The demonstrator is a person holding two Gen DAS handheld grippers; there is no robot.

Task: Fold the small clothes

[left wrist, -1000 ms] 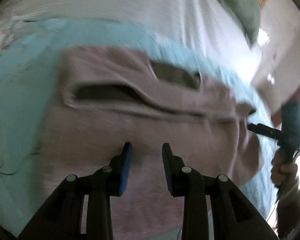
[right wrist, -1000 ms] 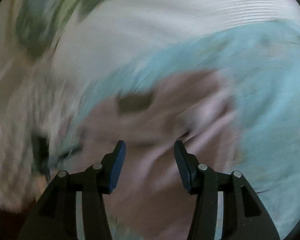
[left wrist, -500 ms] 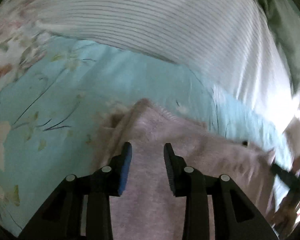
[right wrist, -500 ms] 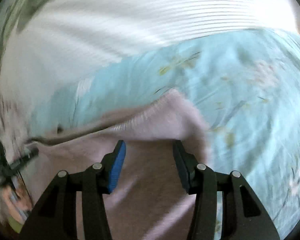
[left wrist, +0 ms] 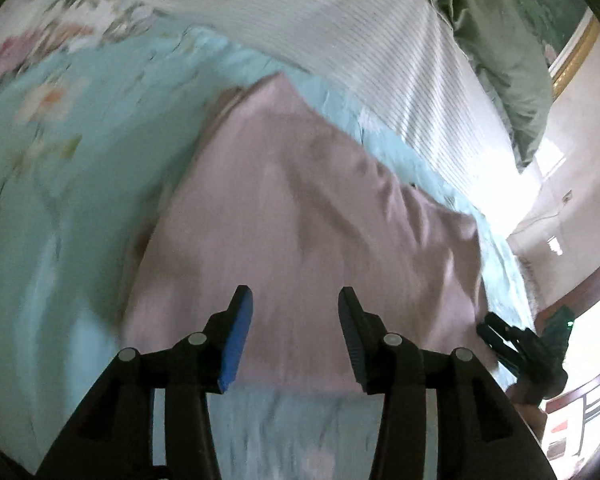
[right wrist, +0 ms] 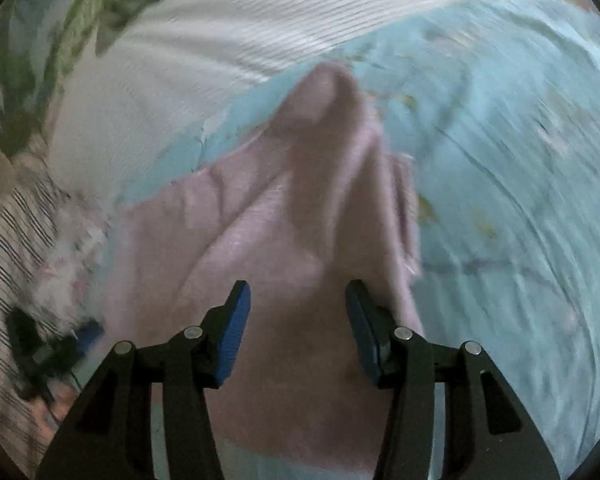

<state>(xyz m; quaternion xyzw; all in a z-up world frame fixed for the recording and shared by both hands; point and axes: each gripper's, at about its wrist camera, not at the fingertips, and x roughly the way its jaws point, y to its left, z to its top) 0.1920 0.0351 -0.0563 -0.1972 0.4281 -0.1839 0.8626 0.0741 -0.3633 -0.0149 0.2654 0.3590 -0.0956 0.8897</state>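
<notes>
A pink garment [left wrist: 300, 208] lies folded on the light blue flowered sheet [left wrist: 60, 168], its smooth side up. My left gripper [left wrist: 295, 294] hovers over the garment's near edge; its jaws are opening, and the cloth only lies below them, with nothing pinched. In the right wrist view the same pink garment [right wrist: 284, 220] runs up to a rounded corner. There my right gripper [right wrist: 298, 286] stands open above it, its pads clear of the cloth. The right gripper [left wrist: 496, 334] also shows at the garment's right edge, held by a hand. The left gripper [right wrist: 80, 340] is a blur at lower left.
A white ribbed sheet [left wrist: 360, 32] covers the bed beyond the blue one. A green cloth [left wrist: 500, 48] is bunched at the far right by a gold-framed picture [left wrist: 572, 56] and a pale wall. Black-and-white striped fabric [right wrist: 8, 240] lies at the left.
A second ago the garment showed dark openings; now a smooth folded face is up. Both grippers swept toward its far edge and drew back to the near edge. The left jaws stand wider.
</notes>
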